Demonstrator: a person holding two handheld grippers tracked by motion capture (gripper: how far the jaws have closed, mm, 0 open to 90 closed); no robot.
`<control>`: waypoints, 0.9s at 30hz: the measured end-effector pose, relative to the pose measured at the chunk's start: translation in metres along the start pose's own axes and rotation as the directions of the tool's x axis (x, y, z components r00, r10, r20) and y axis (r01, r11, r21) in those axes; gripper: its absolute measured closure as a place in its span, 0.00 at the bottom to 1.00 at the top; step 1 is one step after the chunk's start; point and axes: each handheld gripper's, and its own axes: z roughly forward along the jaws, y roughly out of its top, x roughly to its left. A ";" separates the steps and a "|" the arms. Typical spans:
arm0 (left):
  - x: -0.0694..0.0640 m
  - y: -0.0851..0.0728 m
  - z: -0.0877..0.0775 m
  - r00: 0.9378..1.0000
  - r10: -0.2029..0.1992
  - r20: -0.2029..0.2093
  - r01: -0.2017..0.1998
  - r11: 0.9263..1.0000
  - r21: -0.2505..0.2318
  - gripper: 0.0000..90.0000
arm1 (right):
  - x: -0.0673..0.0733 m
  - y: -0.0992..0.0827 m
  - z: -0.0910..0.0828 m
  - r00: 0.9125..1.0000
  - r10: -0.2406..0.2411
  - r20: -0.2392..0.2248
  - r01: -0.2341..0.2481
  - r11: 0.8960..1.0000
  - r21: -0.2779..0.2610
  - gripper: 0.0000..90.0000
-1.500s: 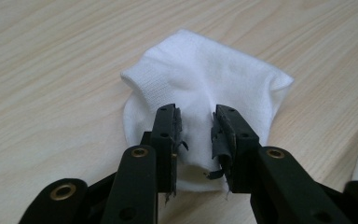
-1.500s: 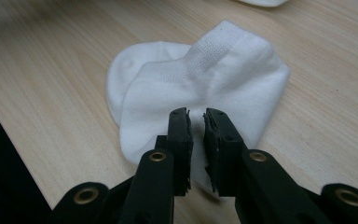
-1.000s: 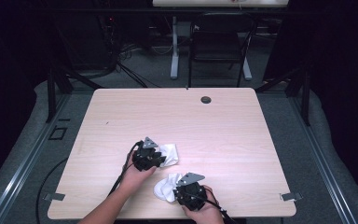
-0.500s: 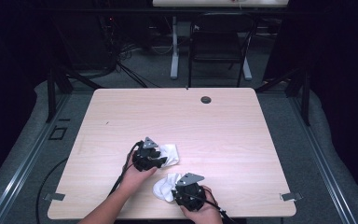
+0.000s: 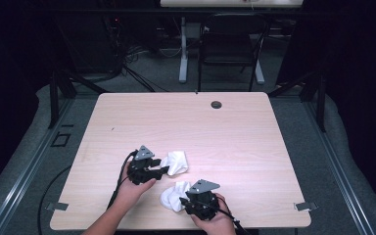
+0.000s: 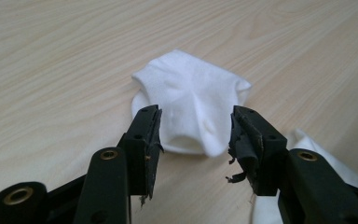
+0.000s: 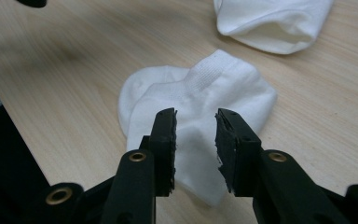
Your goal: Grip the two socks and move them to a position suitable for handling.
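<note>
1. In the high view a person's two hands come in from the bottom edge, each with a black gripper, over a light wooden table (image 5: pixel 235 132).
2. The left gripper (image 5: pixel 165 170) sits in the lower left-centre of that frame, its tips pointing right toward a white sock (image 5: pixel 176 162) that lies just beside them.
3. In the left gripper view the same sock (image 6: pixel 193 100) lies crumpled in the middle of the frame, just beyond the two black jaws.
4. The left gripper (image 6: pixel 196 135) has been spreading its jaws in the last moment; they stand wide apart, and nothing is pinched between them. The sock's near edge shows through the gap, clear of both pads.
5. The pad on the right jaw in that view is frayed, with torn strips hanging from it.
6. The right gripper (image 5: pixel 182 200) is at the bottom centre of the high view, its tips at a second white sock (image 5: pixel 173 197) near the table's front edge.
7. In the right gripper view this second sock (image 7: pixel 200 102) lies flat across the middle, with its ribbed cuff toward the upper right.
8. The right gripper (image 7: pixel 196 140) has also just been loosening; its jaws are parted above the cloth and the pads do not press on it.
9. The two socks lie near each other, apart.
10. A small dark round hole (image 5: pixel 216 104) sits near the table's far edge.
</note>
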 end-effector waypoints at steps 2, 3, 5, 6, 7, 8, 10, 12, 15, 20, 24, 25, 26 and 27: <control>0.002 -0.007 -0.010 1.000 -0.011 0.001 0.011 1.000 -0.004 0.59 | -0.001 0.001 -0.001 1.000 0.002 0.002 -0.002 1.000 -0.015 0.76; 0.004 -0.010 -0.014 1.000 -0.027 0.004 0.027 1.000 -0.007 0.59 | -0.002 0.002 -0.002 1.000 0.002 0.001 -0.002 1.000 -0.009 0.76; 0.007 -0.015 -0.020 0.998 -0.057 0.011 0.057 0.998 -0.010 0.60 | -0.003 0.002 -0.003 1.000 0.000 0.003 0.000 1.000 -0.019 0.76; 0.008 -0.017 -0.023 0.997 -0.074 0.010 0.074 0.997 -0.009 0.60 | -0.003 0.003 -0.004 1.000 0.007 0.002 -0.007 1.000 -0.022 0.76; 0.009 -0.018 -0.025 0.996 -0.083 0.009 0.083 0.996 -0.013 0.60 | -0.003 0.004 -0.005 1.000 -0.001 0.008 0.001 1.000 -0.007 0.76; 0.010 -0.020 -0.028 0.996 -0.091 0.014 0.091 0.996 -0.009 0.60 | -0.003 0.005 -0.006 1.000 -0.002 0.007 0.002 1.000 -0.019 0.75; 0.010 -0.022 -0.033 0.995 -0.096 0.013 0.096 0.995 -0.014 0.60 | -0.002 0.005 -0.006 1.000 0.001 0.009 0.000 1.000 -0.022 0.75; 0.010 -0.024 -0.038 0.995 -0.098 0.012 0.098 0.995 -0.019 0.61 | -0.001 0.005 -0.007 1.000 0.009 0.006 -0.009 1.000 -0.022 0.75; 0.006 -0.029 -0.047 0.996 -0.090 0.008 0.090 0.996 -0.017 0.62 | 0.002 0.008 -0.009 0.999 -0.023 0.029 0.023 1.000 -0.021 0.75; -0.001 -0.038 -0.051 0.998 -0.064 -0.008 0.064 0.998 -0.007 0.64 | 0.003 0.011 -0.009 1.000 -0.001 0.018 0.001 1.000 -0.029 0.75; -0.005 -0.042 -0.049 0.998 -0.064 0.001 0.064 0.998 -0.002 0.68 | 0.006 0.015 -0.007 0.999 -0.023 0.022 0.024 1.000 -0.020 0.74; -0.007 -0.042 -0.047 0.999 -0.054 0.005 0.054 0.999 0.000 0.70 | 0.007 0.016 -0.005 1.000 -0.016 0.010 0.016 0.999 -0.036 0.74; -0.008 -0.043 -0.046 0.999 -0.050 0.008 0.050 0.999 0.005 0.70 | 0.007 0.016 -0.005 1.000 -0.016 0.010 0.016 0.999 -0.036 0.74; -0.011 -0.043 -0.043 0.999 -0.042 0.015 0.042 0.999 0.012 0.70 | 0.008 0.016 -0.004 1.000 -0.020 0.007 0.021 0.999 -0.032 0.77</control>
